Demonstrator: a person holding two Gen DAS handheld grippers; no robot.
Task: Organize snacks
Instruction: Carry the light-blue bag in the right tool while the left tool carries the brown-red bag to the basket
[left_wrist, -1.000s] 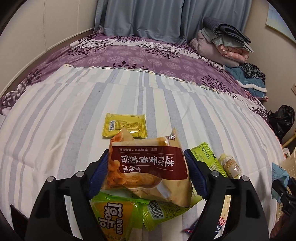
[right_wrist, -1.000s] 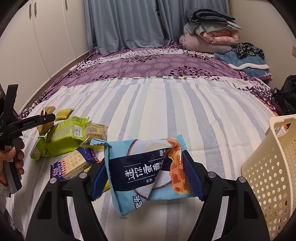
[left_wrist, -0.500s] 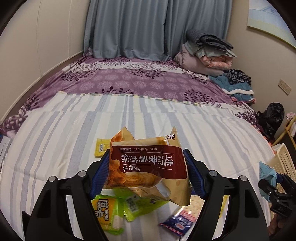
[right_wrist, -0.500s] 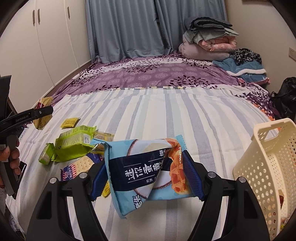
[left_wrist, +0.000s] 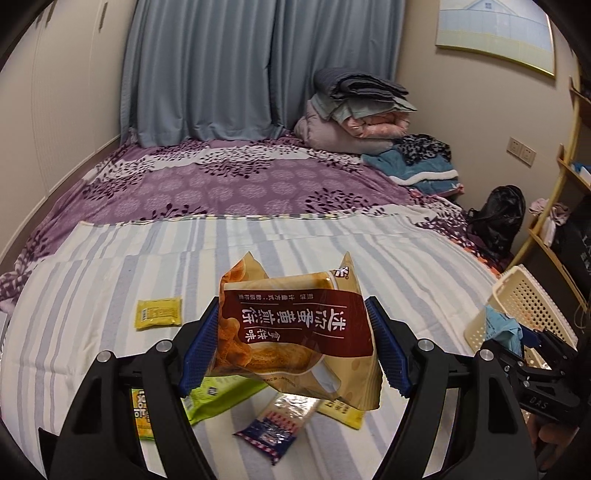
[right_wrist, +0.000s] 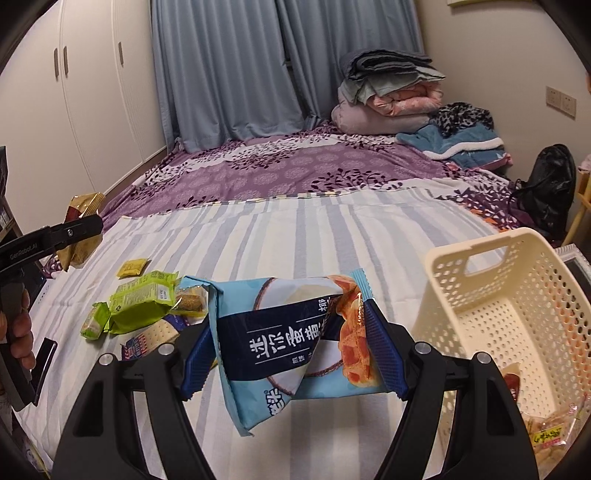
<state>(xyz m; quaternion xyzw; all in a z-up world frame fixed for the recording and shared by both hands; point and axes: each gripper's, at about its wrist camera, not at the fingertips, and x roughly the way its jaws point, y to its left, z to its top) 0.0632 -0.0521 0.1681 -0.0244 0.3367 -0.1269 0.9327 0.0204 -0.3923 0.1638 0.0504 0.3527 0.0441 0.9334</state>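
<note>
We have each tool clamped across a light, crinkly, air-puffed pack, the left tool (left_wrist: 291, 347) on the brown snack bag (left_wrist: 295, 328) and the right tool (right_wrist: 291, 350) on the blue snack bag (right_wrist: 291, 343), so we judge a gentle mid-body squeeze safest for the fragile biscuits.

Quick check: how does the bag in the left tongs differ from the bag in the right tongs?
The left tongs clamp a tan bag with a maroon band; the right tongs clamp a light blue bag with a navy band. The tan bag looks puffed, the blue one creased and folded. Both are held clear of the striped bedspread.

Glossy snack packets (left_wrist: 295, 332); perforated plastic basket (right_wrist: 517, 295)
</note>
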